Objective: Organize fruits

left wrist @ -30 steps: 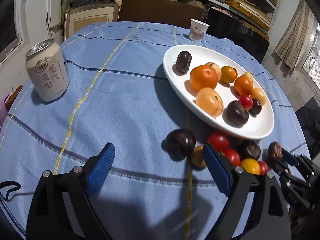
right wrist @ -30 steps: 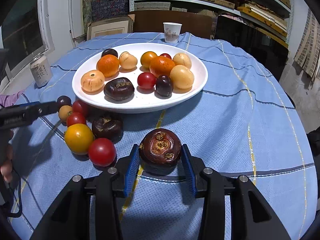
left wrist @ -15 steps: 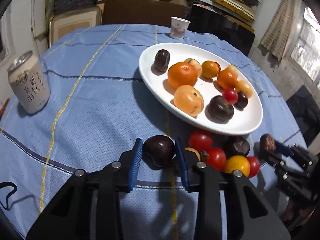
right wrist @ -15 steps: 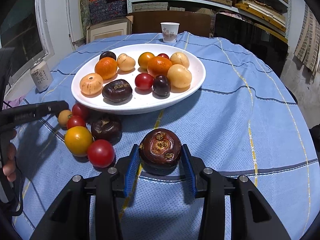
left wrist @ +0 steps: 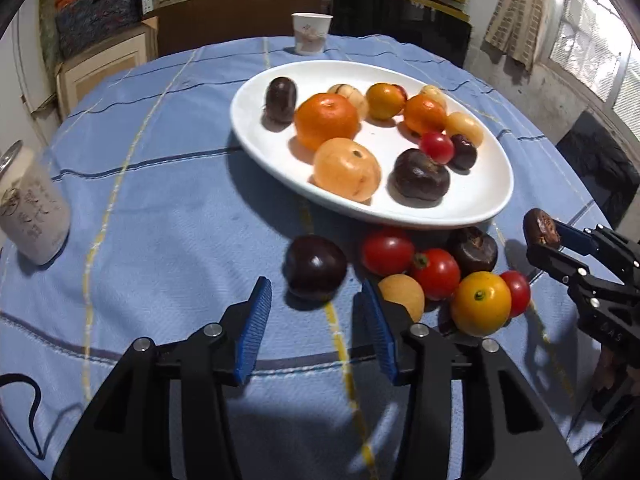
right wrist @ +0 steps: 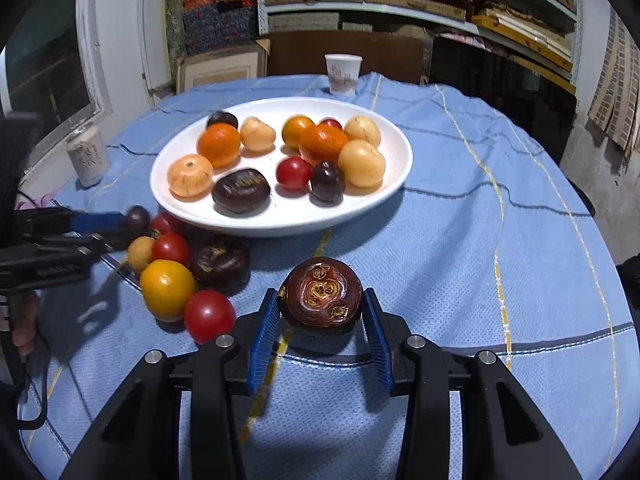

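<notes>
The jaws of my left gripper (left wrist: 315,282) are opening, and a dark plum (left wrist: 315,266) rests on the blue cloth between its blue pads, with a gap on each side. My right gripper (right wrist: 320,300) is shut on a brown-red mangosteen (right wrist: 318,288), held just over the cloth; the left wrist view shows it at the right edge (left wrist: 541,227). The white plate (left wrist: 480,216) (right wrist: 280,228) holds several oranges, pale fruits, cherry tomatoes and dark fruits. A loose cluster lies in front of it: red tomatoes (left wrist: 387,250), a yellow tomato (left wrist: 482,304), a tan fruit (left wrist: 402,295) and another mangosteen (left wrist: 472,249).
A drink can (left wrist: 32,216) (right wrist: 86,156) stands near the table's left edge. A paper cup (left wrist: 311,34) (right wrist: 343,74) sits at the far edge behind the plate. Shelves and boxes line the wall beyond the round table. A hand (right wrist: 24,320) grips the left tool.
My left gripper went from wide open to shut around the dark plum, then parted again, leaving the plum on the cloth. Its view rolled. My right gripper kept still with the mangosteen.
</notes>
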A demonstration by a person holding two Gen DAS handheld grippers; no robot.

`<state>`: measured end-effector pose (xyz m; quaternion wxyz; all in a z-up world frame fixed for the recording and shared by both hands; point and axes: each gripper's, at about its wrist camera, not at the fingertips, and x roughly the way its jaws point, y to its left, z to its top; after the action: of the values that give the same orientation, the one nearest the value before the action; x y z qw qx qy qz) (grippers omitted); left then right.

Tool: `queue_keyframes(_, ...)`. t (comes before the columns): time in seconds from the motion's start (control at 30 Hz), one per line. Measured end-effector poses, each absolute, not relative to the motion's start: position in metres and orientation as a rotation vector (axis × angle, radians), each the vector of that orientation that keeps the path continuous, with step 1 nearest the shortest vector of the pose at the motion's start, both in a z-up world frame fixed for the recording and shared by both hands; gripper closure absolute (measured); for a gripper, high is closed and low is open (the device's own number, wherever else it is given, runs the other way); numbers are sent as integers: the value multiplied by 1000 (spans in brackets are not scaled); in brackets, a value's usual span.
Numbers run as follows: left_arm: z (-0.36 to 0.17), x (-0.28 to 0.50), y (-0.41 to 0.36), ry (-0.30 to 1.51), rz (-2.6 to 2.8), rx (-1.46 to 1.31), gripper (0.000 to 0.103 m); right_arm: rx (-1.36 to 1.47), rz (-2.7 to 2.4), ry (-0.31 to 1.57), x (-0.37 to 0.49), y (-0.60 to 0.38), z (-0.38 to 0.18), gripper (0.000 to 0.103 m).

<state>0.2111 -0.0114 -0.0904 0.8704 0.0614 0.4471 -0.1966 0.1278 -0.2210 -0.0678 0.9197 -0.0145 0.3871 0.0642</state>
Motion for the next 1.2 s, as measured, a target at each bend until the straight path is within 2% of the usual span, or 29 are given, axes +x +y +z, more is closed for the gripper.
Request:
queue_keyframes(0.07, -91, 212, -11, 932, -417, 109, 54, -30, 193, 780, 121, -217, -63, 60)
queue_keyframes(0.13, -91, 213, -11, 928, -418, 96, 46, -31, 215, 781, 117, -216, -61, 60)
queue_keyframes(0.3, -92, 218, -12, 933, -386, 98, 35, -25, 214, 815, 114, -217, -61, 60)
queue_keyframes(0.43, -92, 217, -9, 926, -390, 96, 35, -43, 205, 820, 107, -214, -61, 60)
queue_keyframes(0.47, -93, 216, -9, 919, -389, 99, 35, -50, 203, 820, 105, -215, -62, 60)
queue_keyframes(0.5, -92, 215, -9, 913, -381, 104, 43, -56, 202, 819, 103, -215, -61, 60)
queue_keyframes(0.53, -92, 214, -9, 908, -380, 108, 63, -59, 200, 818, 100, -215, -61, 60)
queue_keyframes(0.6, -90, 212, -9, 901, -402, 111, 70, -62, 194, 816, 96, -218, -61, 60)
queue_keyframes(0.83, -83, 198, -3, 857, -410, 117, 71, -27, 177, 837, 91, -238, -66, 60)
queue_keyframes(1.2, -89, 199, -3, 894, -383, 129, 71, -33, 172, 857, 94, -237, -72, 60)
